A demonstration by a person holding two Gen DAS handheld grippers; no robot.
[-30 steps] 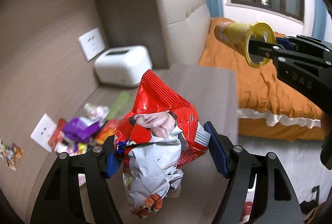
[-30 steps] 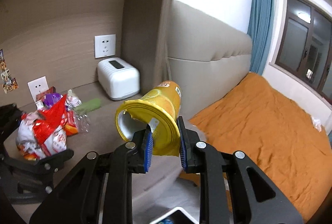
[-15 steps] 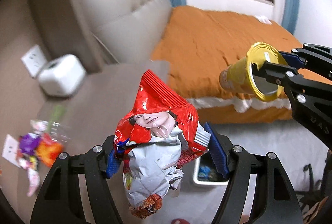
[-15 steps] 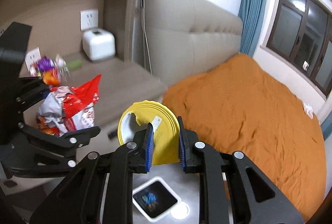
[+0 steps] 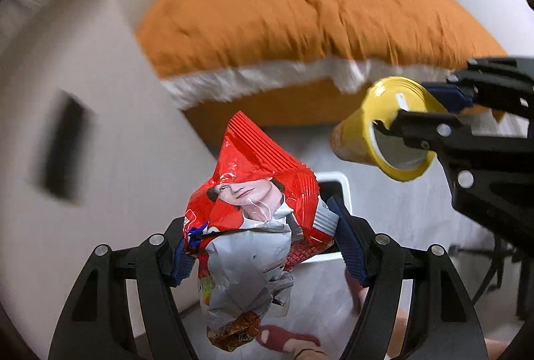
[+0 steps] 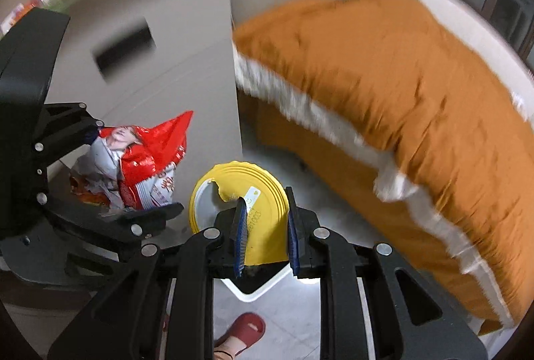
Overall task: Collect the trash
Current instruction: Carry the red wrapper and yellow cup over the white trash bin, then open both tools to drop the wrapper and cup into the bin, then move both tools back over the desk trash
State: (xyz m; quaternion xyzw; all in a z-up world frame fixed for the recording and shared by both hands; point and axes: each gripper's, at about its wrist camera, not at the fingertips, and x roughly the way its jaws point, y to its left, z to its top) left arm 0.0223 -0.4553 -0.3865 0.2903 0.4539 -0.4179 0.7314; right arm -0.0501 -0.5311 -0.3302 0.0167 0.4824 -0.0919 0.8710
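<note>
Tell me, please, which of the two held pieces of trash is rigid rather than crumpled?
The yellow cup, held by the right gripper; the left gripper holds a crumpled red bag.

Right gripper (image 6: 265, 234) was clamped on a yellow cup (image 6: 245, 203), torn lid facing the camera, directly above a white bin (image 6: 257, 288) on the floor. Left gripper (image 6: 133, 173) held a crumpled red snack bag (image 6: 140, 159) just beside it. Orange bed (image 6: 400, 99) to the right; red slipper (image 6: 245, 331) below.

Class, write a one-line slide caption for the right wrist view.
Right gripper carries a yellow cup above a white bin, left gripper beside it with a crumpled red snack bag.
</note>
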